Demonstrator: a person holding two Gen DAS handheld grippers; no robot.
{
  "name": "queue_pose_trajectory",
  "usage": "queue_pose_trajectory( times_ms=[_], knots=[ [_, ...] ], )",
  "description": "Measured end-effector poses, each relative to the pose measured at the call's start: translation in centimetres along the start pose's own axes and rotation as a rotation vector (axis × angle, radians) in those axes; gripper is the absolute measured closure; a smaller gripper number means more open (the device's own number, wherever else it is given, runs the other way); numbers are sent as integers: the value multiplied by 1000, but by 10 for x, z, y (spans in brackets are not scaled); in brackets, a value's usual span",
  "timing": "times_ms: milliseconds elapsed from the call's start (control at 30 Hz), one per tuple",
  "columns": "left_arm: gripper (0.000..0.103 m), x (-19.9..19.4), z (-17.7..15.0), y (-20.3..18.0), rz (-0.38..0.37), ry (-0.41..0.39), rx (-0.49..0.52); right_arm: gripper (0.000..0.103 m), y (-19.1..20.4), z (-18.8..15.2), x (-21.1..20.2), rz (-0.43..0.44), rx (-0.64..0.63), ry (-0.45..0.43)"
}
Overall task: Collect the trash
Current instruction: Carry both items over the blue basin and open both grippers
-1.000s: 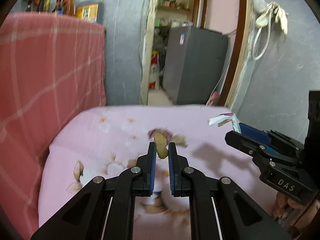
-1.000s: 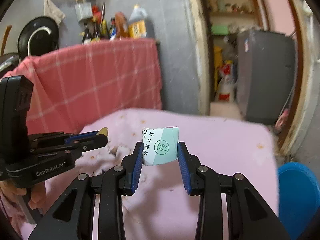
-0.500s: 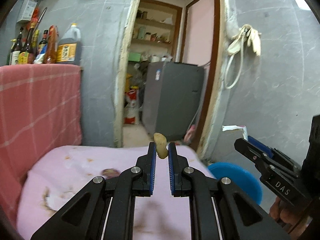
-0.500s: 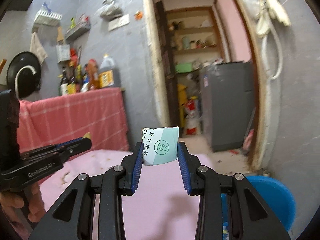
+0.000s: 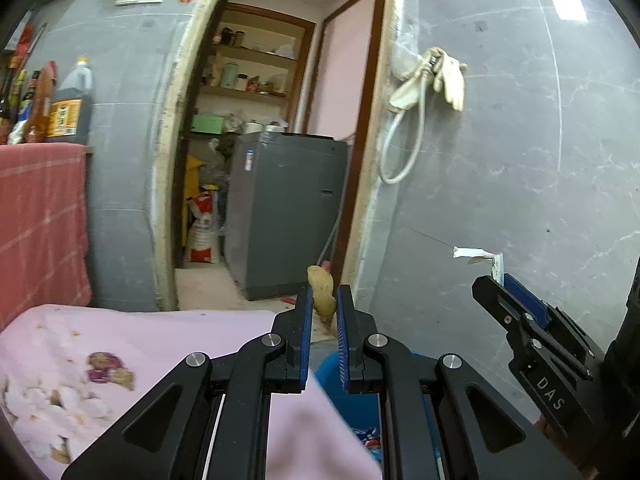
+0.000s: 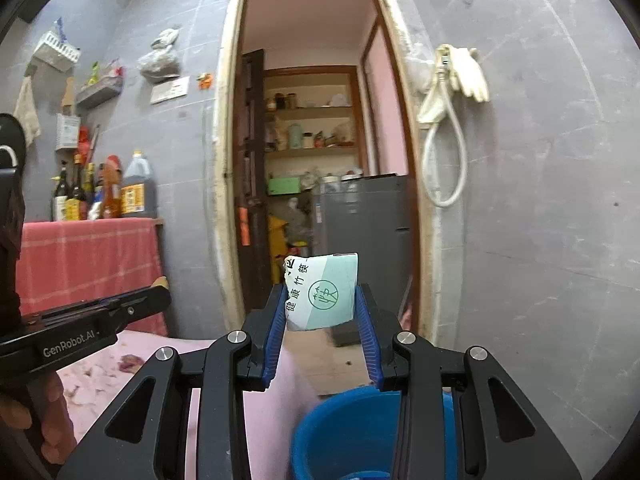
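Note:
My left gripper is shut on a small yellowish-brown food scrap, held just past the edge of the pink floral table. My right gripper is shut on a torn green-and-white chopstick wrapper with printed characters. In the left wrist view the right gripper shows at the right with the wrapper sticking out. The left gripper shows at the left of the right wrist view, a hand under it. A blue bin stands low beyond the table edge, under both grippers; its rim also shows between the left fingers.
An open doorway leads to a store room with a grey appliance and shelves. A red checked cloth covers a counter with bottles at the left. Gloves and a hose hang on the grey wall at the right.
Both grippers swung right and rose, from over the pink table to its edge, each keeping its piece of trash. The blue bin has come into view below them.

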State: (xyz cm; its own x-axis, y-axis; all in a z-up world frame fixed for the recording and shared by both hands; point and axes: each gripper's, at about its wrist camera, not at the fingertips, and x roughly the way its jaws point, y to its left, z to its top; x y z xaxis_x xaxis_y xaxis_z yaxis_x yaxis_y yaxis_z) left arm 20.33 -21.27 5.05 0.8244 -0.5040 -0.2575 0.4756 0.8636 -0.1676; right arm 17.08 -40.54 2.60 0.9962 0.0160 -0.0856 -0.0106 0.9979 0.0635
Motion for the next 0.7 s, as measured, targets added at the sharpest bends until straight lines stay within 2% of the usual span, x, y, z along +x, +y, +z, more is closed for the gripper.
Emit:
queue_pose_trajectory(
  times_ms=[200,400,700],
  knots=[
    [94,29,-15,-24,-34,53,18,71,-23,-16,1,-50,19,26],
    [94,58,-28,-35,-83,146,23,71,-48,-37,11,-88,67,105],
    [94,84,-46,-42,-110,242,17,71,-67,-54,24,-123,105,191]
  ],
)
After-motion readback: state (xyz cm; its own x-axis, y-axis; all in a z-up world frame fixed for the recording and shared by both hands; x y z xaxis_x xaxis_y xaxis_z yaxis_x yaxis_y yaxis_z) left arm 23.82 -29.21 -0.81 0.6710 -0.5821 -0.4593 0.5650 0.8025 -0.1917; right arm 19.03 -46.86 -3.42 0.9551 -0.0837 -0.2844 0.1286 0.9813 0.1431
